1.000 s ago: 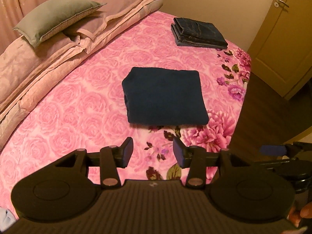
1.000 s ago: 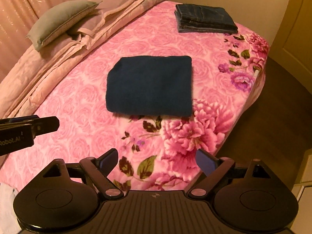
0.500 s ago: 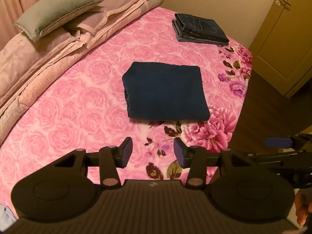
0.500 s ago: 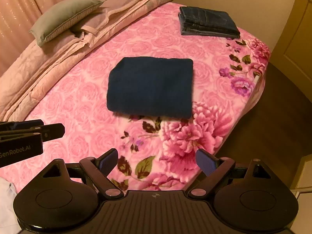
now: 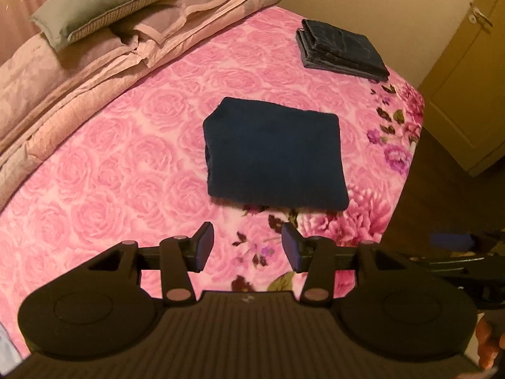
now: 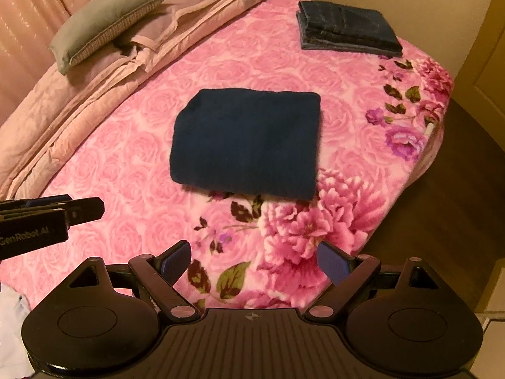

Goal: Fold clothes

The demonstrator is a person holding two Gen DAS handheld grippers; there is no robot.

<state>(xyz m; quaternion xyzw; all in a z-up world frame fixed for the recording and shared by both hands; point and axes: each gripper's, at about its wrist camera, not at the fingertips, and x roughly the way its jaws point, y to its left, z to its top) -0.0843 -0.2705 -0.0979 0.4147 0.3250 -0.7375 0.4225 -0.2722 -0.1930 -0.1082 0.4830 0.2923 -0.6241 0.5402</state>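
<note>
A dark navy folded garment (image 5: 274, 154) (image 6: 247, 142) lies flat in the middle of the pink rose bedspread (image 5: 132, 158) (image 6: 132, 158). Folded dark jeans (image 5: 342, 50) (image 6: 347, 30) rest at the bed's far corner. My left gripper (image 5: 246, 246) hovers over the near part of the bed, open and empty, a little short of the navy garment. My right gripper (image 6: 254, 262) stands open wider, also empty, near the bed's front edge. The left gripper (image 6: 47, 218) shows from the side at the left of the right wrist view.
A grey-green pillow (image 5: 101, 0) (image 6: 104, 22) sits on a folded pink quilt (image 5: 63, 72) at the left. A wooden door (image 5: 470, 72) and dark floor (image 6: 442, 221) lie to the right of the bed. A pale cloth (image 6: 11, 322) peeks in at bottom left.
Both grippers have drifted slightly, so the navy garment and jeans shift a little in view. Neither jaw opening has changed and nothing was picked up.
</note>
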